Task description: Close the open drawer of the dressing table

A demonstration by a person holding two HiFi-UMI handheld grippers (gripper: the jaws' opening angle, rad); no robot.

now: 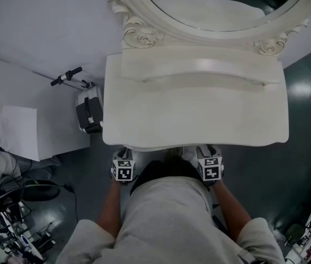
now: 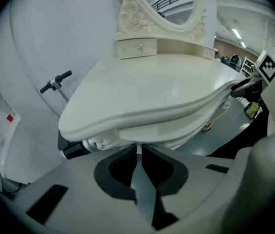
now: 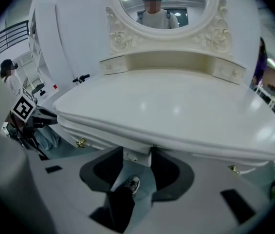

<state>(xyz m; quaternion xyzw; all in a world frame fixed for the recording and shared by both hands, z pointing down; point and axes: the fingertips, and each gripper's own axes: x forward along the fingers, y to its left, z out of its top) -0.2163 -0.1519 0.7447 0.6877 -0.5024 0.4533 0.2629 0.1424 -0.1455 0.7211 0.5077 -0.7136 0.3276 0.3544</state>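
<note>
The cream dressing table [image 1: 194, 114] with its oval mirror [image 1: 221, 4] fills the head view. Both grippers sit at its front edge, tucked under the top. My left gripper [image 1: 123, 166] is left of centre and my right gripper [image 1: 210, 164] right of centre. The drawer itself is hidden under the top and by the person's body. In the left gripper view my left gripper [image 2: 138, 152] points at the table's underside, jaws almost together with only a thin slit between them. In the right gripper view my right gripper [image 3: 137, 162] stands with jaws apart, and the white front rail [image 3: 137, 156] shows in the gap.
Small brass pulls [image 3: 81, 142] [image 3: 233, 168] [image 2: 208, 127] hang under the table's front. A scooter handlebar [image 1: 67, 77] and a black-and-white case [image 1: 89, 110] stand left of the table by a white panel [image 1: 39, 131]. Cables and gear [image 1: 12, 224] lie at the lower left.
</note>
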